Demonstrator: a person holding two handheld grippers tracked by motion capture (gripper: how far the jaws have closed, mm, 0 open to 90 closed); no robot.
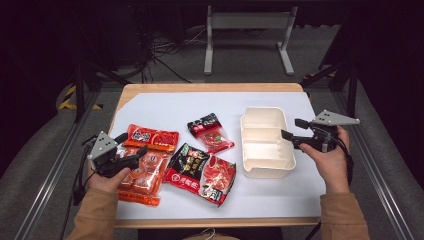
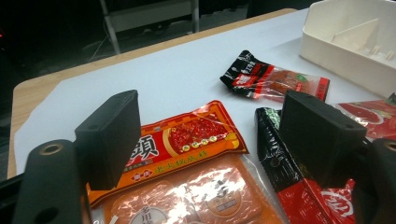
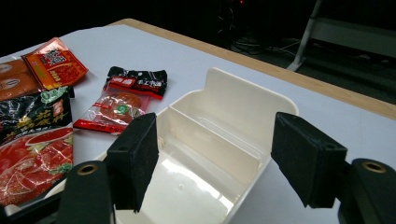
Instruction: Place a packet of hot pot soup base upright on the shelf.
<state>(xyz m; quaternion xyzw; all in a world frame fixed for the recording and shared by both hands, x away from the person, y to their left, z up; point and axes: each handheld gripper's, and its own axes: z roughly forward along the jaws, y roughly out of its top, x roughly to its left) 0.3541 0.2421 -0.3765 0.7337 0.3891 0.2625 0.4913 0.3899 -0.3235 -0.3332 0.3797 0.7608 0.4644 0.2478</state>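
Several sauce packets lie on the white sheet: an orange-red packet [image 1: 151, 138] [image 2: 191, 135] [image 3: 56, 63], a clear orange packet [image 1: 142, 177] [image 2: 187, 196], a large black and red packet [image 1: 201, 172] [image 2: 280, 158] [image 3: 37, 140], and a small black and red packet [image 1: 210, 132] [image 2: 273, 79] [image 3: 126, 98]. A white two-compartment container [image 1: 265, 175] [image 2: 341, 56] [image 3: 233, 100] stands empty at the right. My left gripper [image 1: 131, 146] [image 2: 215, 140] hovers open just over the orange-red packet's edge, gripping nothing. My right gripper [image 1: 294, 129] [image 3: 219, 158] is open above the container's right rim, with nothing between its jaws.
The wooden table edge [image 1: 210, 88] runs around the white sheet [image 1: 165, 110]. Bare sheet lies behind the packets and in front of the container. A metal frame [image 1: 247, 22] stands on the floor beyond the table.
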